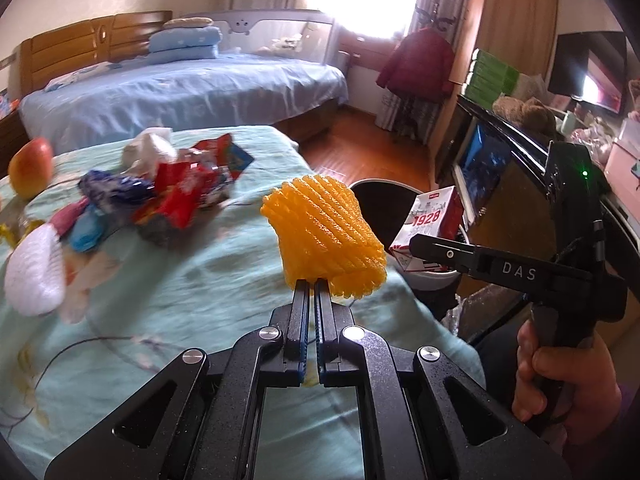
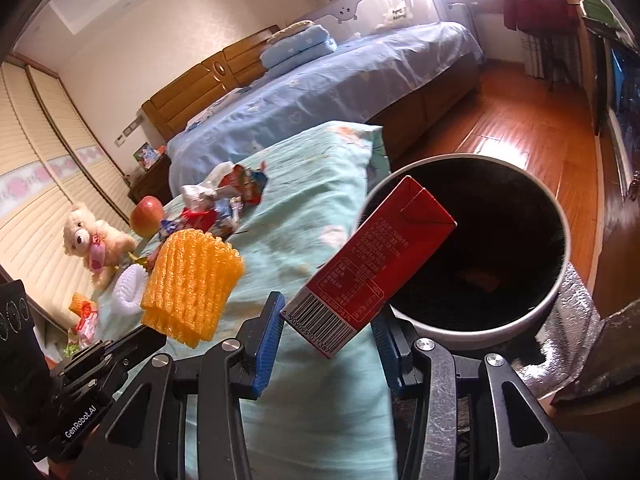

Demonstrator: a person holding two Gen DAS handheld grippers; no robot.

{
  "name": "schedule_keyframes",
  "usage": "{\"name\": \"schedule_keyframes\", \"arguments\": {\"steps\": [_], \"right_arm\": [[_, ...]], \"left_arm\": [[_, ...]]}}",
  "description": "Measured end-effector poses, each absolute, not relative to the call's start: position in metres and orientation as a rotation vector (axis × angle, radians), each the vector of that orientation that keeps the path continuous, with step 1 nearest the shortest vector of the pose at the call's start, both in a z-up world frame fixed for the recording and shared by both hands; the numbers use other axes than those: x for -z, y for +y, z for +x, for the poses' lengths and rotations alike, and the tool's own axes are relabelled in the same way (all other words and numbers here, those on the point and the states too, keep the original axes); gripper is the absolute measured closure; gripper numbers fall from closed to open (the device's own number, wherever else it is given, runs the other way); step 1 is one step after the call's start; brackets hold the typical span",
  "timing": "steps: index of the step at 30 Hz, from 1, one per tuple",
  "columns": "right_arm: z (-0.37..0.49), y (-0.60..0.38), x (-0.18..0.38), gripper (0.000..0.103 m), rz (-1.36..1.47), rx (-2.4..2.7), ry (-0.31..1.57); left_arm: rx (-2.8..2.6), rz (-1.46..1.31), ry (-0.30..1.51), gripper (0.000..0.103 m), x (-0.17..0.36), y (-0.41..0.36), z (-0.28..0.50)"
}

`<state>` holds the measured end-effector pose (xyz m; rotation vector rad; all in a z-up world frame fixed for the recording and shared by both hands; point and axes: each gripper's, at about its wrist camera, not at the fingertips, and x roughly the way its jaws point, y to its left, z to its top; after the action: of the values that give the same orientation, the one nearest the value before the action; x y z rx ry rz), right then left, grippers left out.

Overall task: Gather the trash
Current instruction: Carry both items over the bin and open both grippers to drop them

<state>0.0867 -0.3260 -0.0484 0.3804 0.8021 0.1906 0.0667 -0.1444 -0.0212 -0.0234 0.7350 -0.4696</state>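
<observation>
Right wrist view shows the red paper drink carton [image 2: 372, 264] clamped in my right claw [image 2: 328, 344], tipped over the rim of the round white bin with a dark inside [image 2: 560, 280] at two o'clock. My left claw [image 1: 312, 292] is pinched shut on the orange foam fruit net [image 1: 324, 236], just short of the bin. Neither piece has dropped yet. Left to collect, at ten o'clock on the pale green bedcover [image 1: 200, 280]: crumpled snack wrappers [image 1: 176, 196] and a white foam net [image 1: 36, 276].
</observation>
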Motion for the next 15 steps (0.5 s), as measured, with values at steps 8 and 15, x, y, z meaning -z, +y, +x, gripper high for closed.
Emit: {"name": "schedule_keyframes", "arguments": {"steps": [8,15], "right_arm": [[0.094,-0.351,0.051,0.058,0.376,-0.156,0.811],[0.103,-0.371,0.058,0.058,0.366,-0.132,0.827]], "left_arm": [[0.514,0.02,0.746,0.1,0.021,-0.178,0.082],[0.54,0.045,0.757,0.1,0.024,-0.204,0.097]]}}
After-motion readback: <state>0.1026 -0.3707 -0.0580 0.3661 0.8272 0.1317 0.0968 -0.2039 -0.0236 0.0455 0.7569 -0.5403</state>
